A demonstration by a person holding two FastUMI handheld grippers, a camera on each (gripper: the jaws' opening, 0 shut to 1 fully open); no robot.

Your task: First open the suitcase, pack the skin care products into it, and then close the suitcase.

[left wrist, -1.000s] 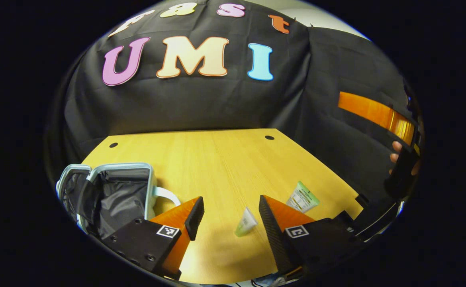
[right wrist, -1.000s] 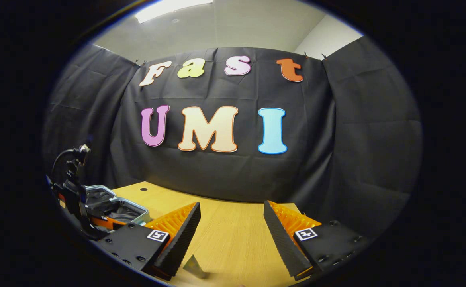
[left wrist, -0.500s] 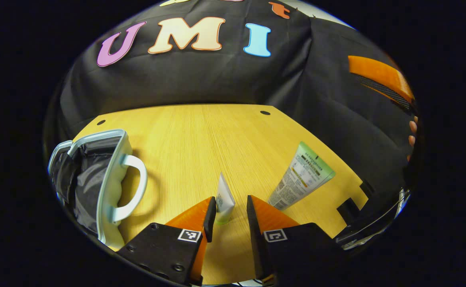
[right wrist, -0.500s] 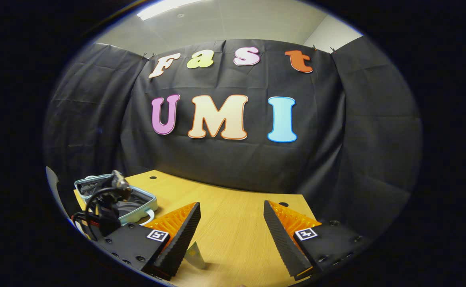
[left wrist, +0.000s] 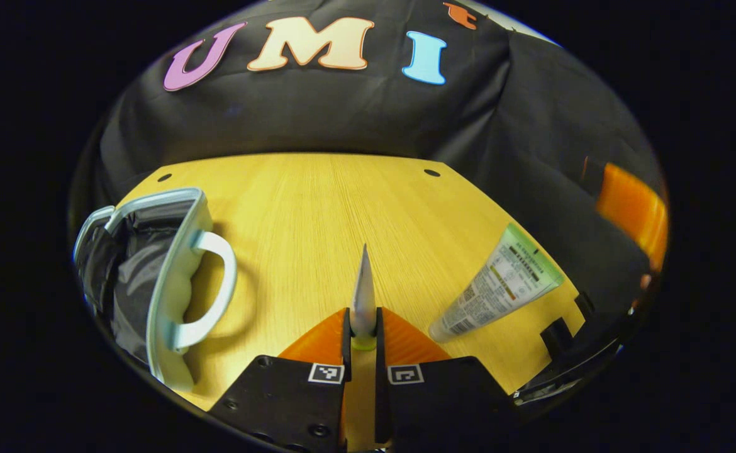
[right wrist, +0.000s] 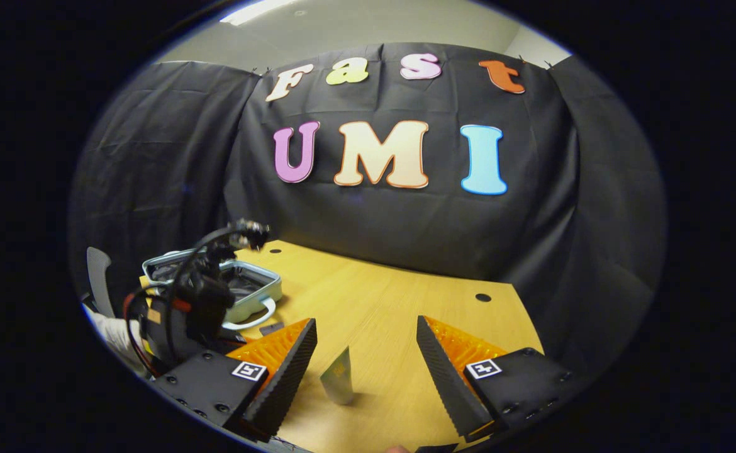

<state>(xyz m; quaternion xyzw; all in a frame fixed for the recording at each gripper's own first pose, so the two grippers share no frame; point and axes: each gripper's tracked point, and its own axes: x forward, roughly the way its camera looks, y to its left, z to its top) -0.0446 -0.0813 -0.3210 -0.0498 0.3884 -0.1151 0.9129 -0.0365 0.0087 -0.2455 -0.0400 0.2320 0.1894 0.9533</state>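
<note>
My left gripper is shut on a small white tube with a green cap, held edge-on with its crimped end pointing forward over the wooden table. The pale blue suitcase lies open to its left, showing black lining and a curved handle. A larger green-and-white tube lies on the table to the right. In the right gripper view, my right gripper is open, and a greenish tube rests on the table between its fingers, touching neither. The left gripper and suitcase sit at left.
Black cloth walls close the booth behind and to the right of the table. The table's right edge has a notch near the larger tube. A blurred orange finger of the right gripper hangs at far right in the left gripper view.
The left gripper dropped toward the table and shut on the small tube. The right gripper tilted down and came nearer the table, bringing the greenish tube between its open fingers.
</note>
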